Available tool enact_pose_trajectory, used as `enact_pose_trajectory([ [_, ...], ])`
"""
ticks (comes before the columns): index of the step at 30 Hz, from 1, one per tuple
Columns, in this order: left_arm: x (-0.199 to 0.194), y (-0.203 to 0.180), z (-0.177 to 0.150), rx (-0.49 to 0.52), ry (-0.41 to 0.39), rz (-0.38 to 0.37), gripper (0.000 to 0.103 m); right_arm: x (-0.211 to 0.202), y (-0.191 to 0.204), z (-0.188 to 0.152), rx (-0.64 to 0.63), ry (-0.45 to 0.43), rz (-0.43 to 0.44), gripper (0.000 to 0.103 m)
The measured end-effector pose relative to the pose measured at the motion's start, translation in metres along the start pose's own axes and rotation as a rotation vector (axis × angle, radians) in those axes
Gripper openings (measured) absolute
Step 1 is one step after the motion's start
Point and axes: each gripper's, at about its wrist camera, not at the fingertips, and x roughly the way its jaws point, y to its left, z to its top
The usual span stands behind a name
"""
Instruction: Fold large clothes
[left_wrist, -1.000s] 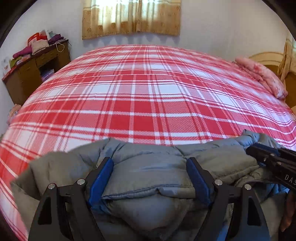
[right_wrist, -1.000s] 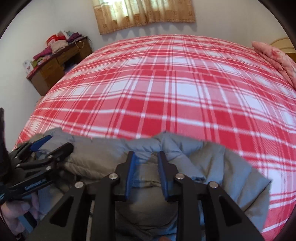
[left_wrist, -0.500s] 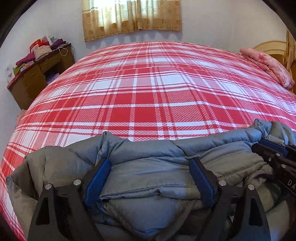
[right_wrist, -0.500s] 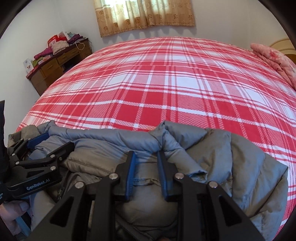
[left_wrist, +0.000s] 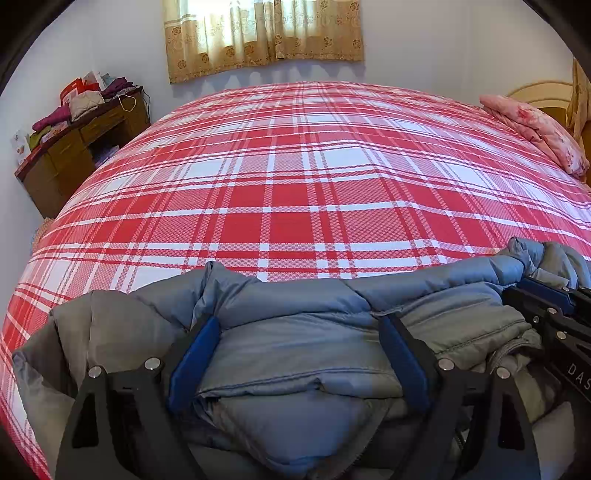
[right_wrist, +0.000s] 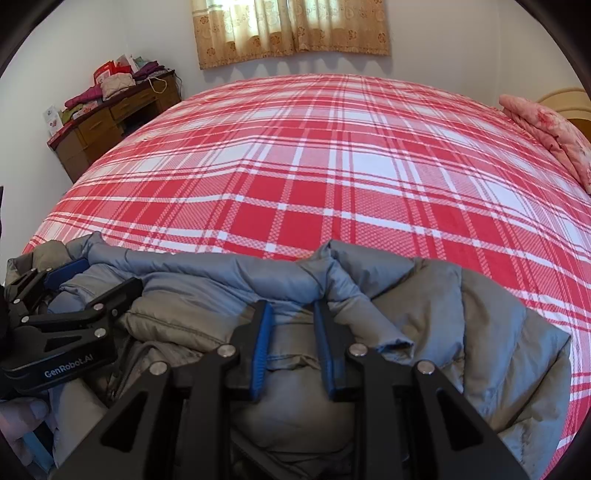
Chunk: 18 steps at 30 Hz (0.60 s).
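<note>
A grey-blue padded jacket (left_wrist: 295, 343) lies bunched at the near edge of the red plaid bed (left_wrist: 295, 177); it also shows in the right wrist view (right_wrist: 424, 317). My left gripper (left_wrist: 297, 325) is wide open, its blue pads on either side of a thick fold of the jacket. My right gripper (right_wrist: 291, 314) has its jaws narrowly apart around a fold of the jacket and appears to pinch it. Each gripper shows in the other's view: the right one (left_wrist: 546, 306) at the right edge, the left one (right_wrist: 74, 288) at the left with a hand under it.
A wooden desk (left_wrist: 77, 147) piled with clothes stands at the bed's far left. A pink folded quilt (left_wrist: 535, 129) lies at the far right by a wooden headboard (left_wrist: 543, 92). A curtain (left_wrist: 262, 33) hangs on the back wall.
Both grippers have pushed the jacket forward onto the bed; more of the jacket now lies spread at the right. Jaw openings are unchanged.
</note>
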Motion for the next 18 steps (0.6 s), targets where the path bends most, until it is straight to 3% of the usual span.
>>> enact_pose_trajectory([
  [18,0.0011,0.0014,-0.0003,0.001,0.003,0.005,0.091,0.0027,0.0018,0.0013,-0.019,0.011,-0.017,0.027],
])
